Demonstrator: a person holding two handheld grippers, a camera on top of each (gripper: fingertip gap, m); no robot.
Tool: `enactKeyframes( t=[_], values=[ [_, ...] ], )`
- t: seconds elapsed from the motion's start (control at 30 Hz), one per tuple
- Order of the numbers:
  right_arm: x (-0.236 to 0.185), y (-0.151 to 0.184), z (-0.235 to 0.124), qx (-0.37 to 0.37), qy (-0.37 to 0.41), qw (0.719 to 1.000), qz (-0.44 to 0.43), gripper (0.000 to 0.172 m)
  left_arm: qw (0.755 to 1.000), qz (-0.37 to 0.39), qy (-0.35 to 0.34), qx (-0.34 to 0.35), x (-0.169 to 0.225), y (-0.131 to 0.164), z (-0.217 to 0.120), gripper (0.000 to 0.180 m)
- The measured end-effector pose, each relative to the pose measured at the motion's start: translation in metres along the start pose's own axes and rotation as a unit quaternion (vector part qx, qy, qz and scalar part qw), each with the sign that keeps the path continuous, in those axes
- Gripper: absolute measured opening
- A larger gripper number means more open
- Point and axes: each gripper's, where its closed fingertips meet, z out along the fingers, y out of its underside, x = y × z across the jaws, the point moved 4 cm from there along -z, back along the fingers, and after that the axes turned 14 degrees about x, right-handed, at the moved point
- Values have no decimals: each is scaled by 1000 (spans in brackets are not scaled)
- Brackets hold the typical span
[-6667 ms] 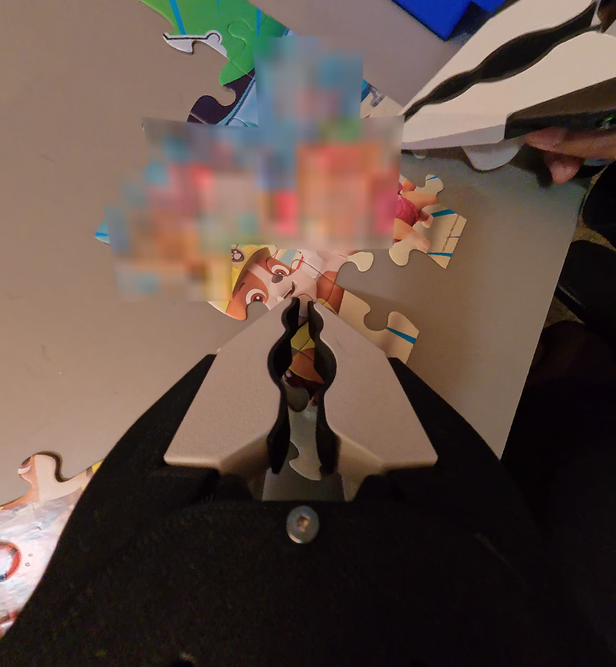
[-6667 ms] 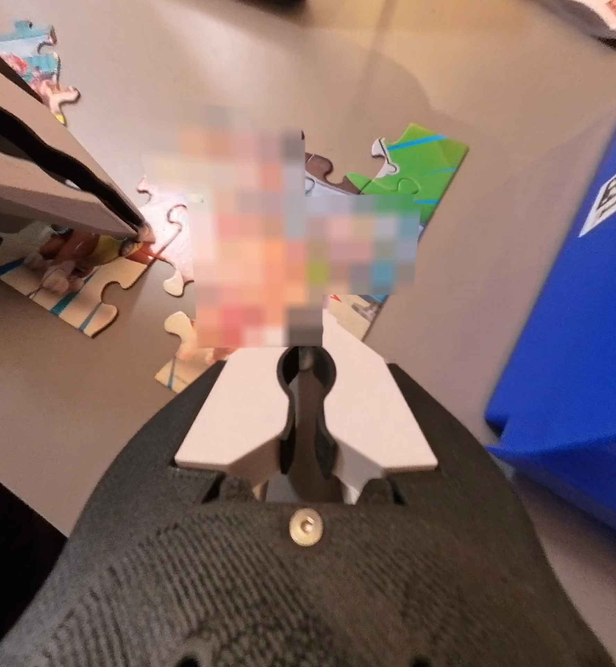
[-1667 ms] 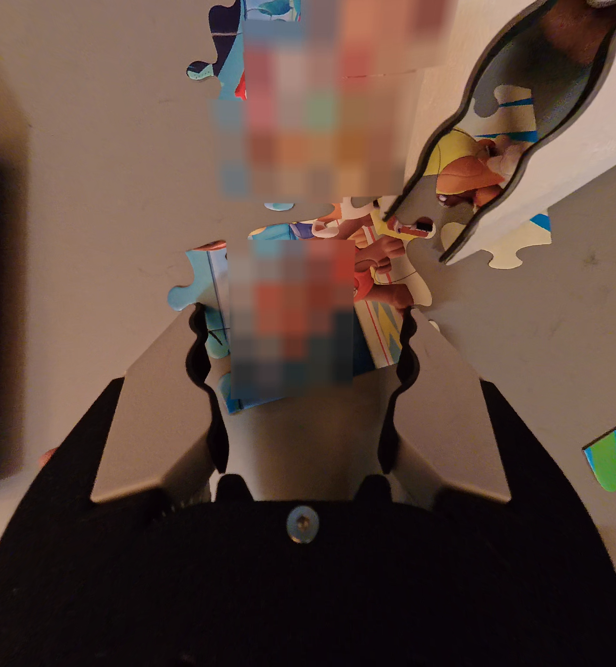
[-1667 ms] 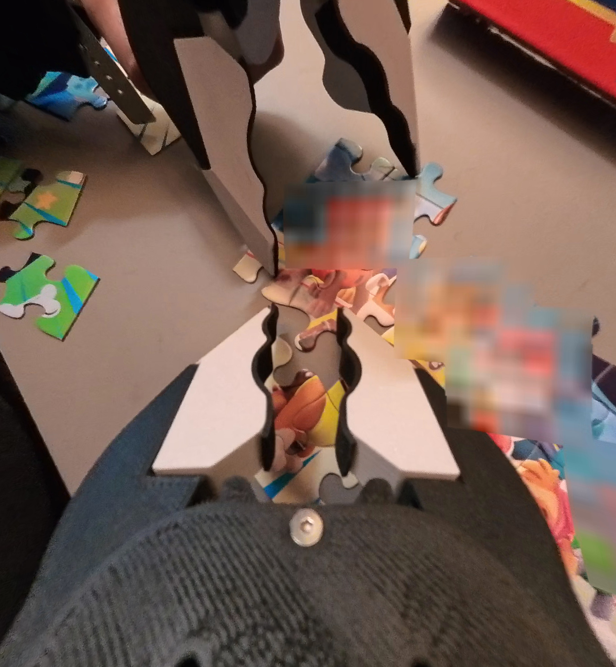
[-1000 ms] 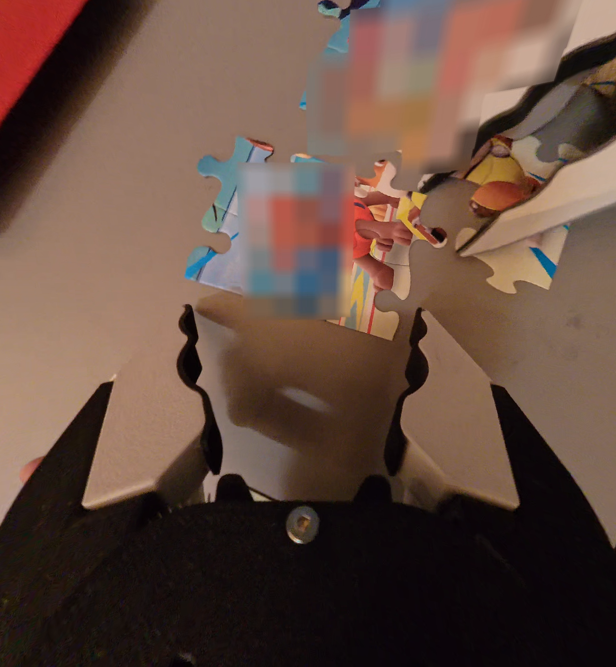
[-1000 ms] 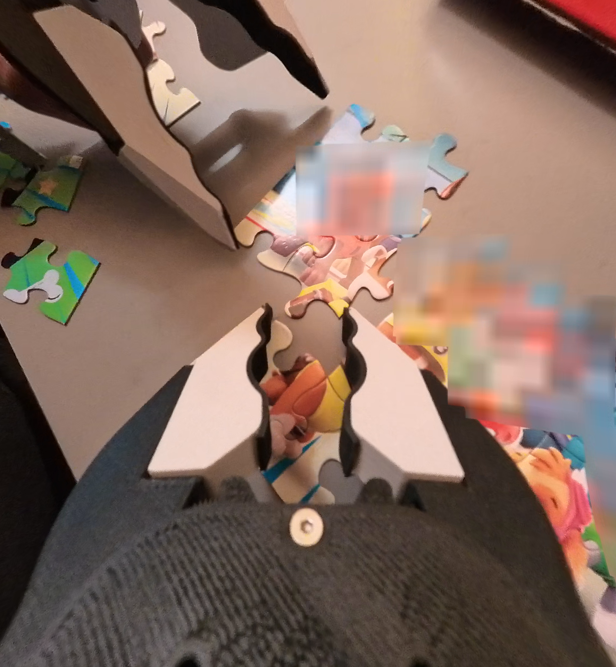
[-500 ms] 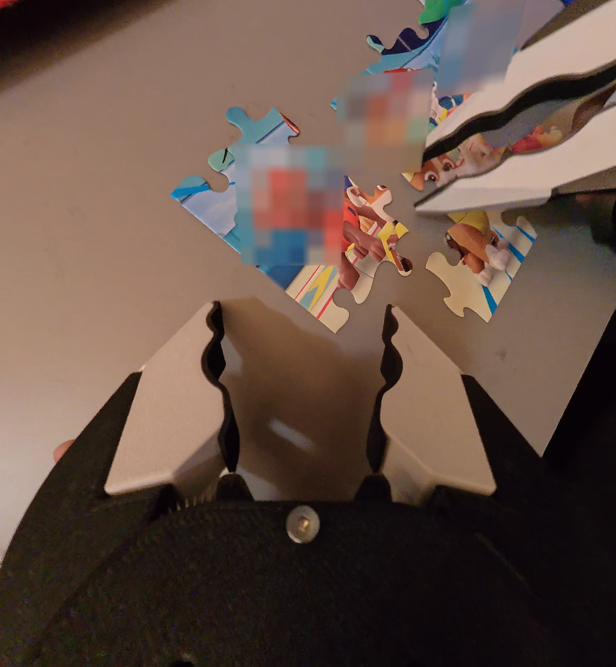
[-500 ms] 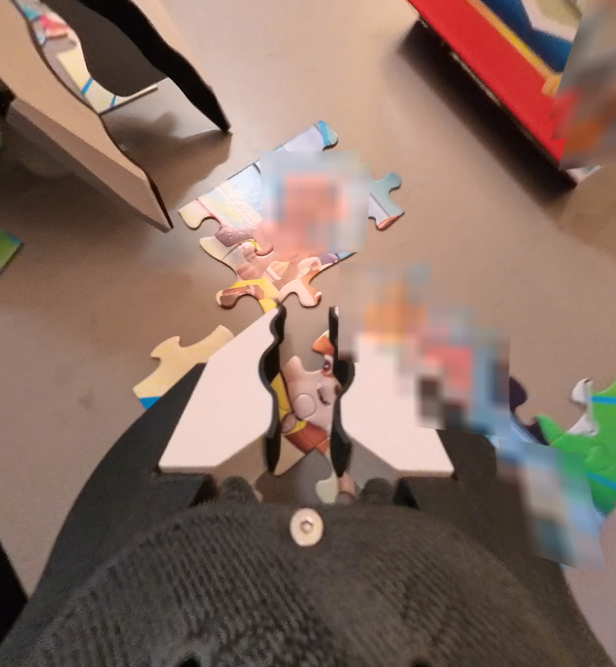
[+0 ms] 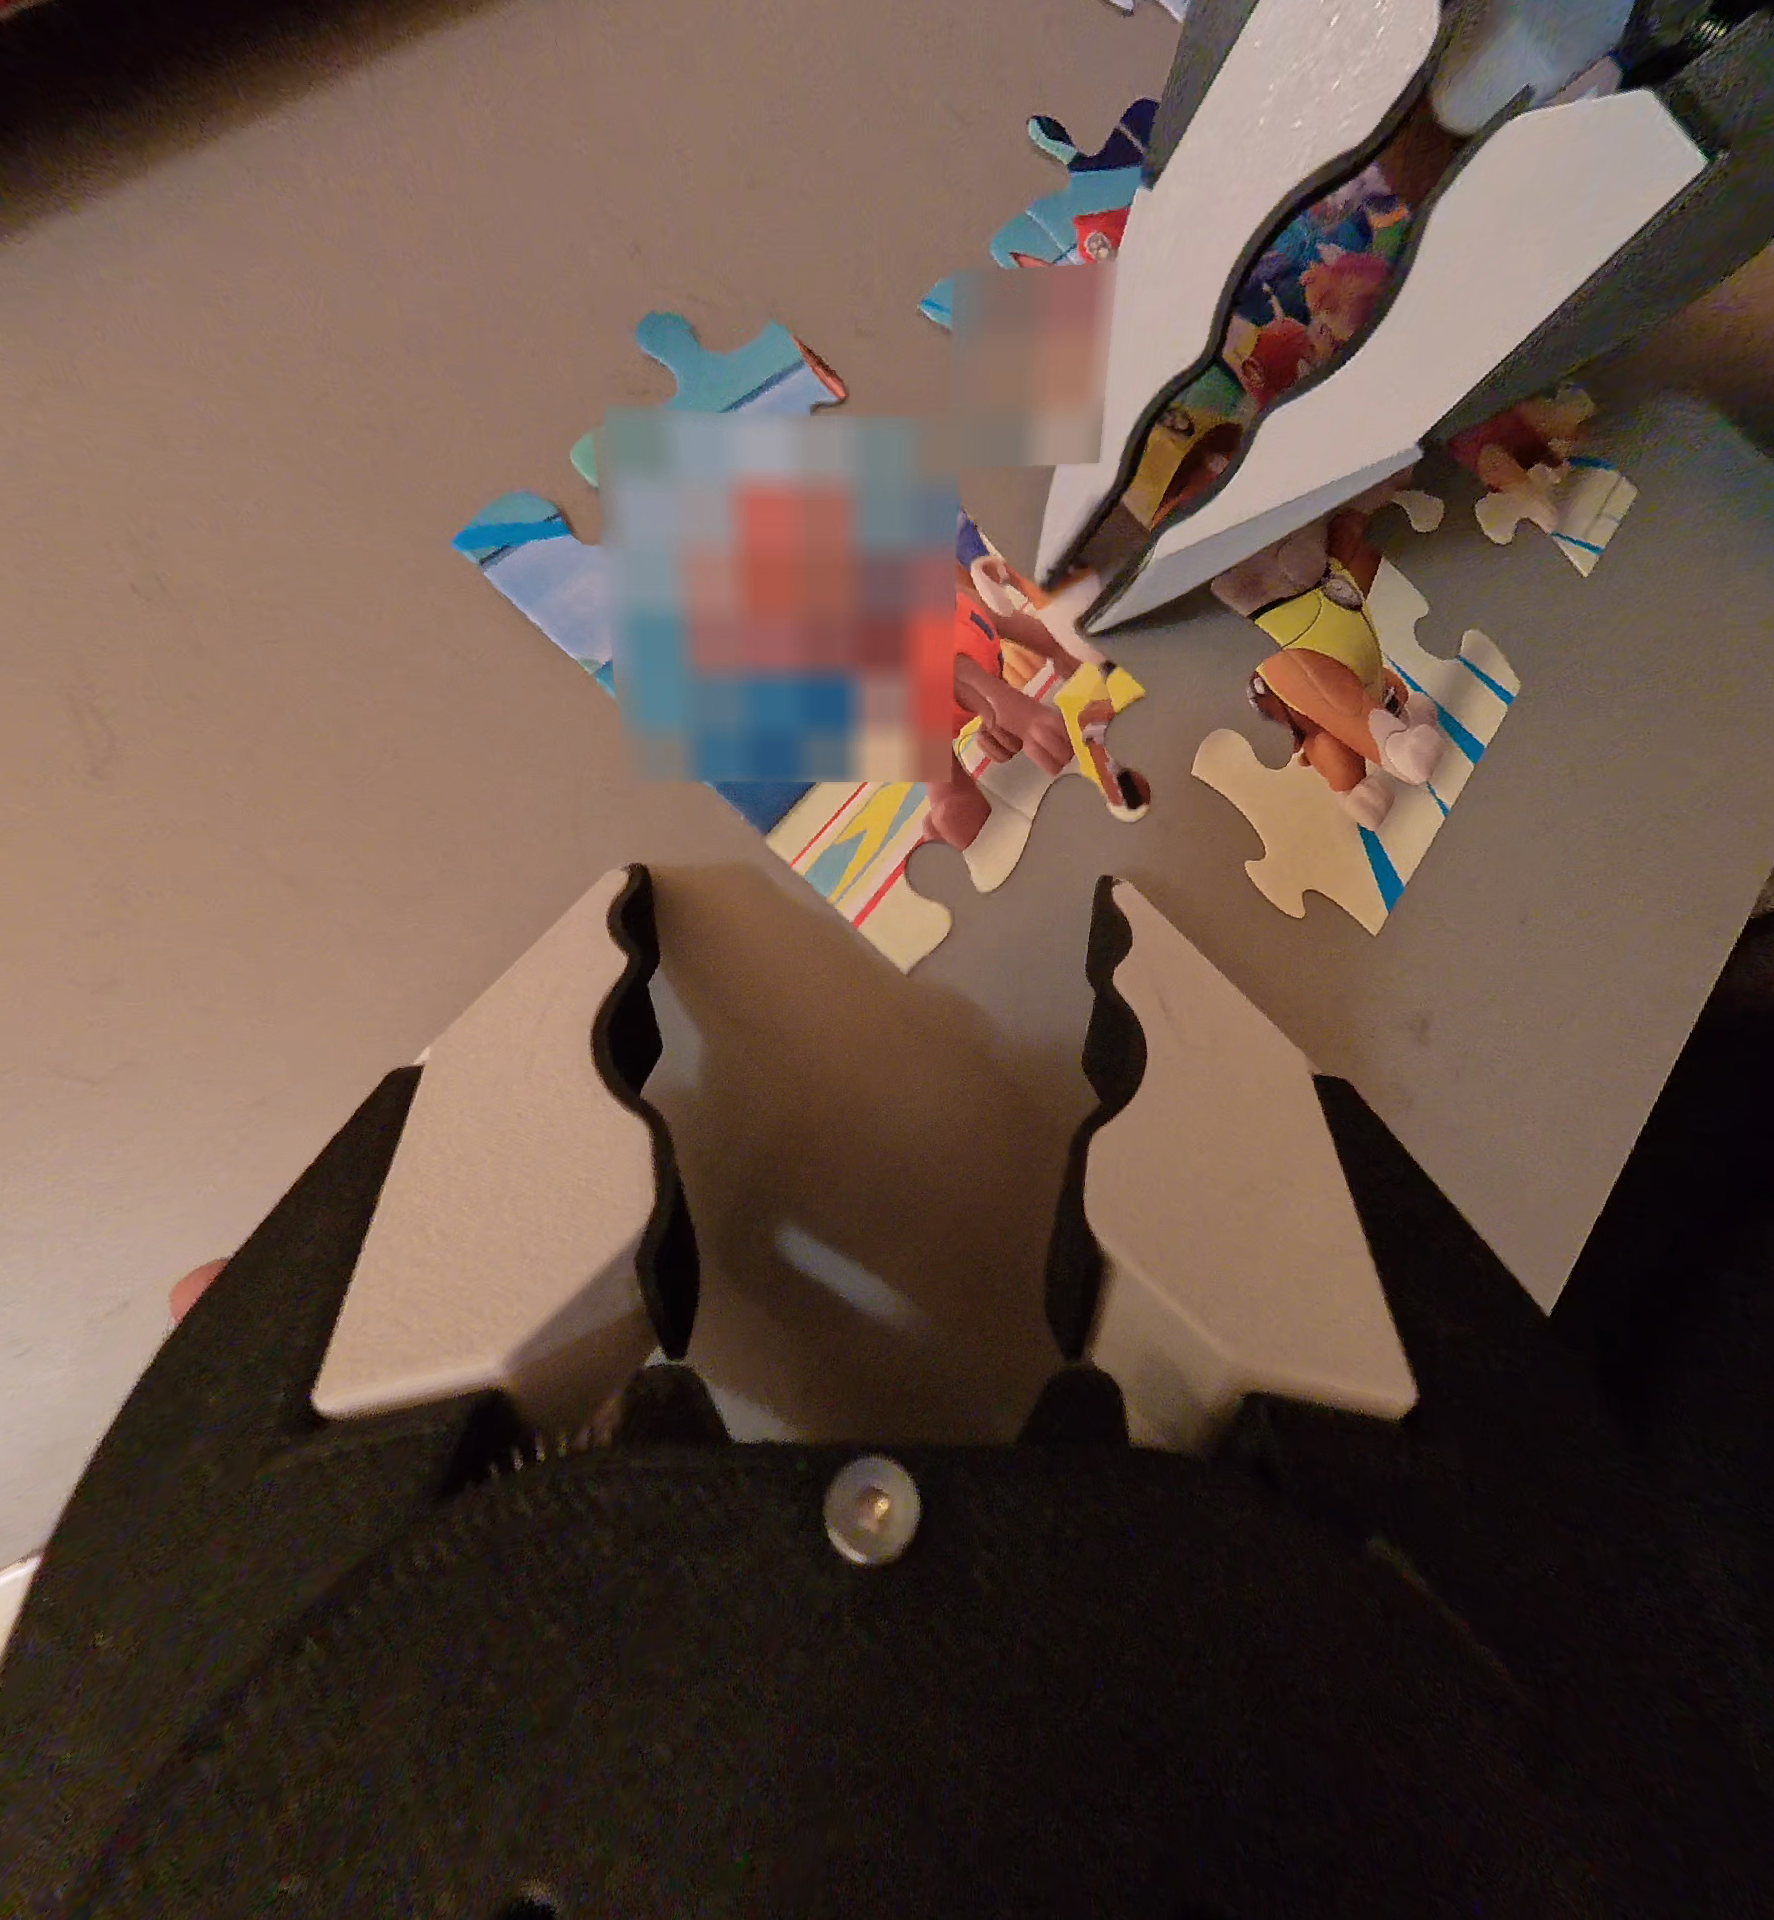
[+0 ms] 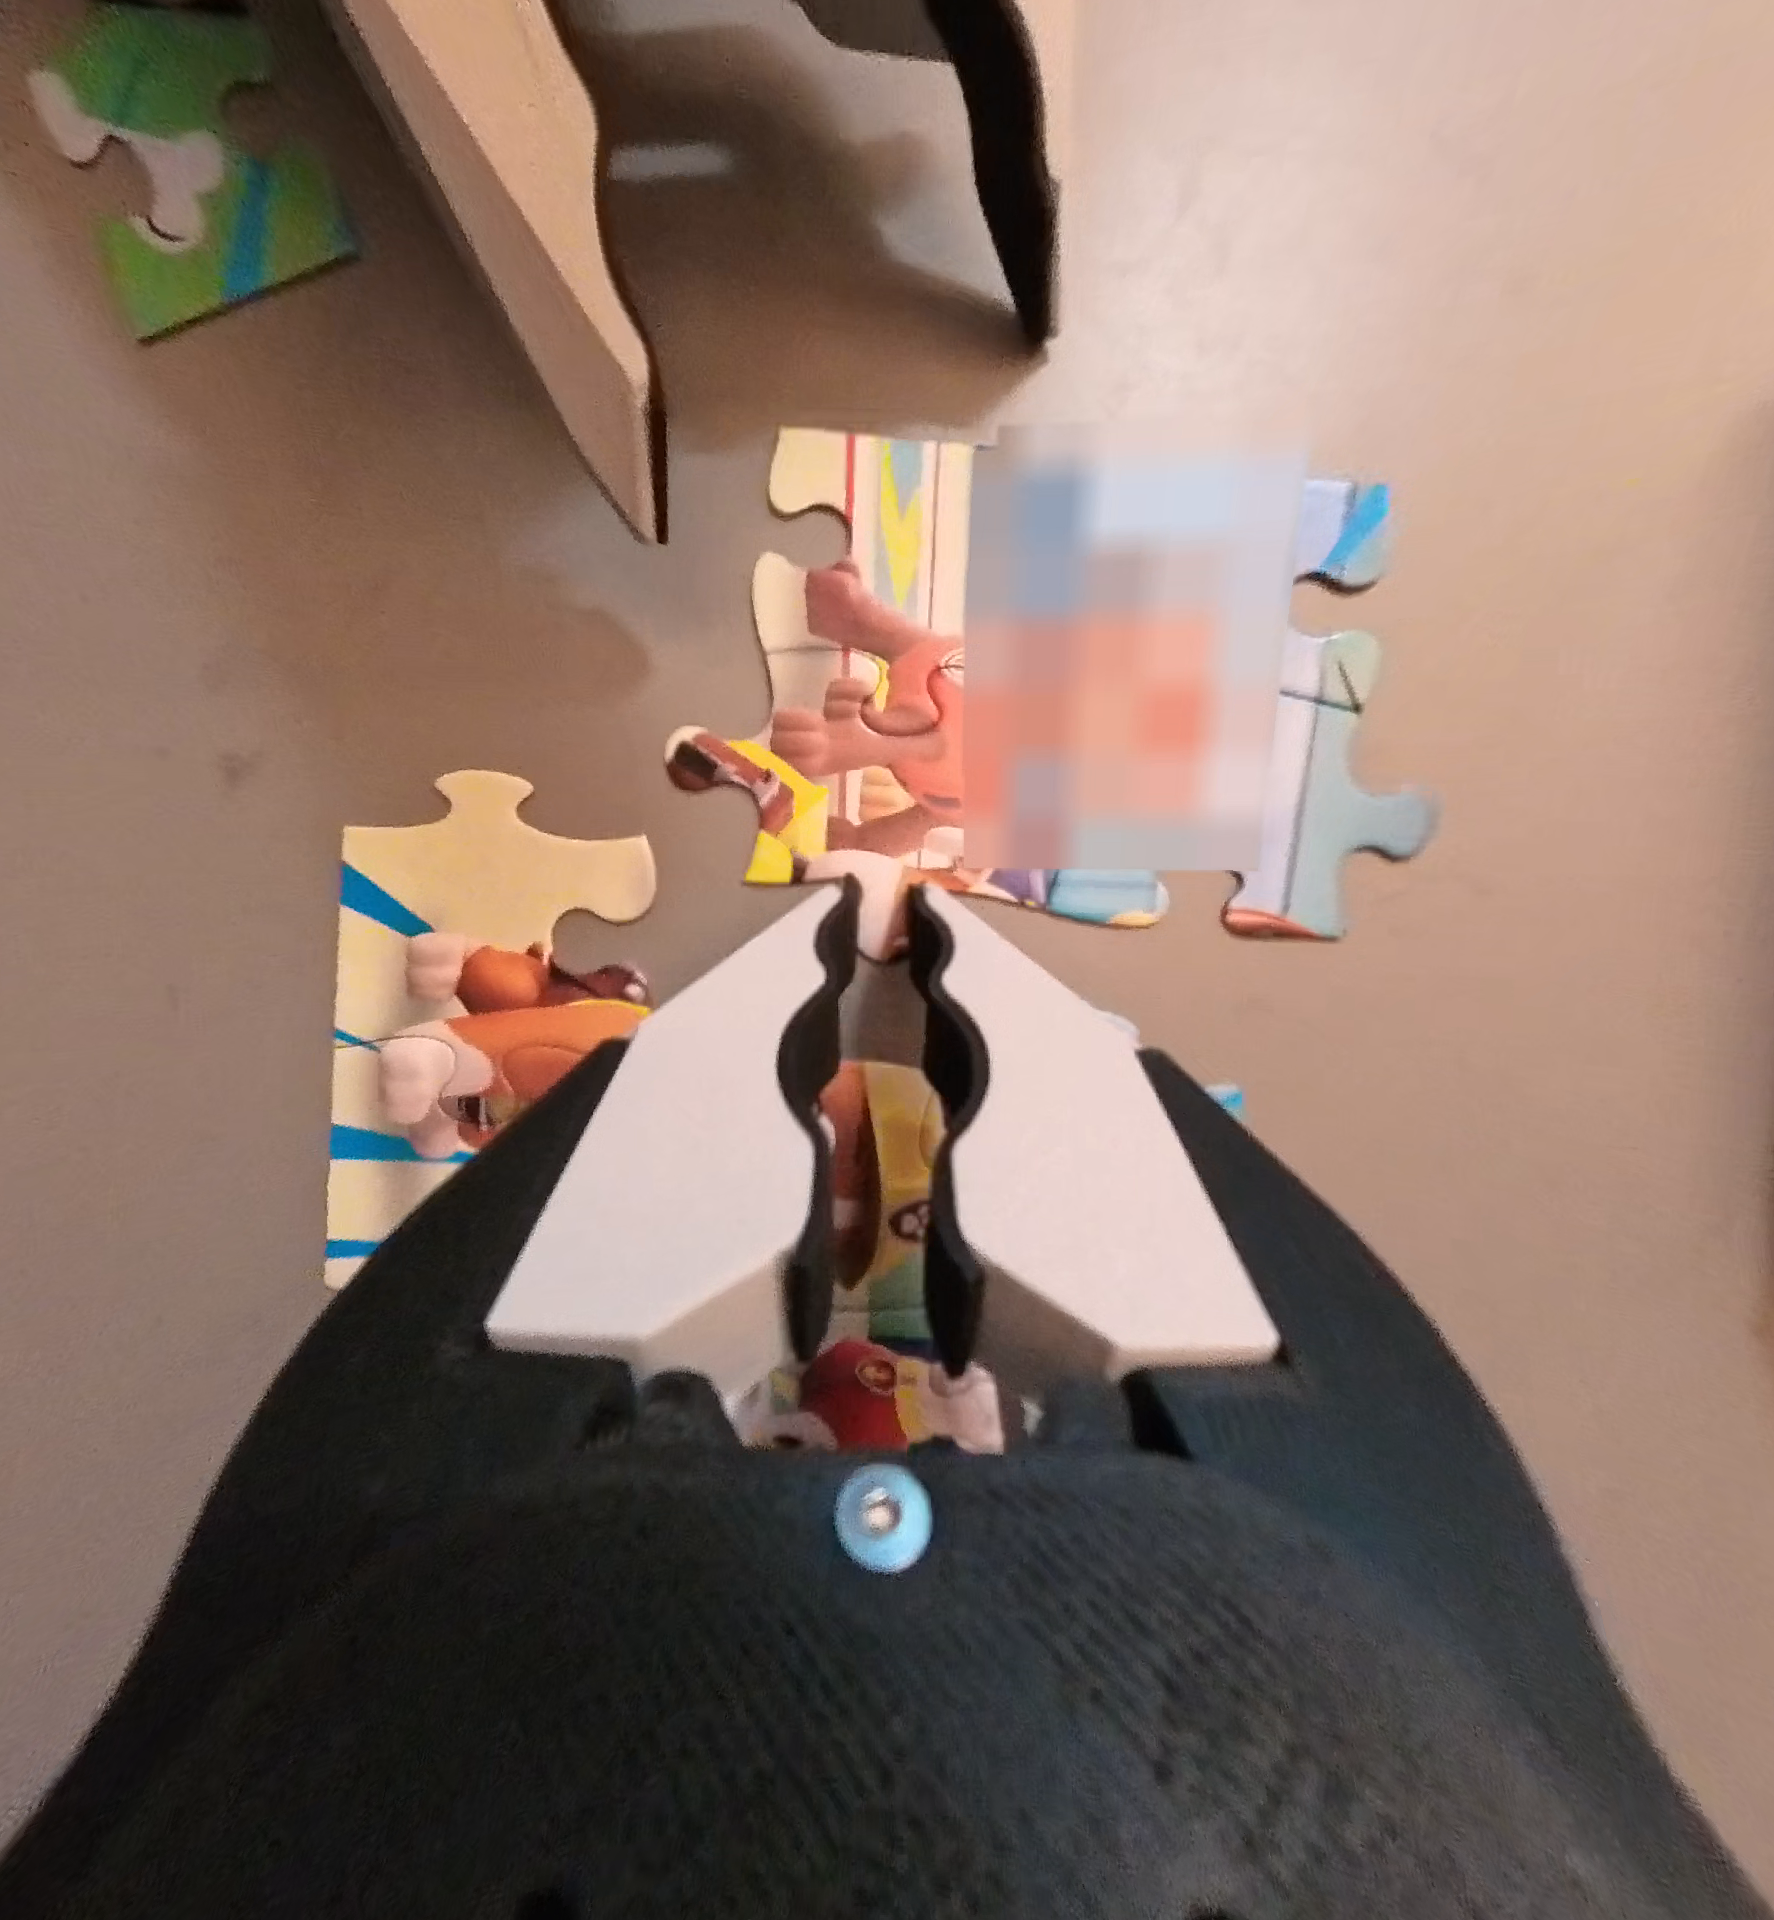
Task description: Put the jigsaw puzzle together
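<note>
A joined cluster of puzzle pieces [image 9: 1028,717] lies on the grey table [image 9: 239,623]; it also shows in the right wrist view [image 10: 862,665]. My left gripper [image 9: 867,883] is open and empty, just short of the cluster's near corner. It also shows at the top of the right wrist view [image 10: 841,416]. My right gripper [image 10: 878,909] is nearly closed, with its tips at the cluster's edge, where a white tab shows in the narrow slit. The left wrist view [image 9: 1070,603] shows its tips down on that edge. A loose piece with an orange dog [image 9: 1350,748] lies beside it.
The loose dog piece [image 10: 447,997] lies left of my right gripper. A green piece [image 10: 208,208] lies far left. A larger assembled part [image 9: 1070,208] lies behind the right gripper, and another piece [image 9: 1548,488] lies to the right. The table edge [image 9: 1693,1039] runs close on the right. My right fingertips sit around 8 cm from my left ones.
My right jaws closed from a wide gap over the orange dog piece to a narrow slit and moved to the cluster's edge. My left jaws narrowed somewhat and drew back from the cluster.
</note>
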Motion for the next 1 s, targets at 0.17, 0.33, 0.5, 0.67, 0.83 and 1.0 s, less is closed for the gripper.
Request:
enactKeyframes(
  t=[0.17,0.33,0.5,0.67,0.83,1.0],
  values=[
    [0,-1,0,-8,2,1000,2,7,1000,-4,5,4,0,-2,2,82],
    [2,1,-1,10,19,1000,6,6,999,-18,17,23,1,-7,-1,82],
    [2,-1,-11,24,22,999,17,0,999,-22,18,39,0,-13,-6,82],
    [3,3,-20,6,45,999,5,0,999,-27,24,30,3,-10,-2,82],
    [19,1,-21,6,64,998,4,21,999,-15,31,13,11,-6,6,82],
    [30,5,-15,-42,30,999,-7,21,1000,1,31,2,16,-3,9,81]
  ],
)
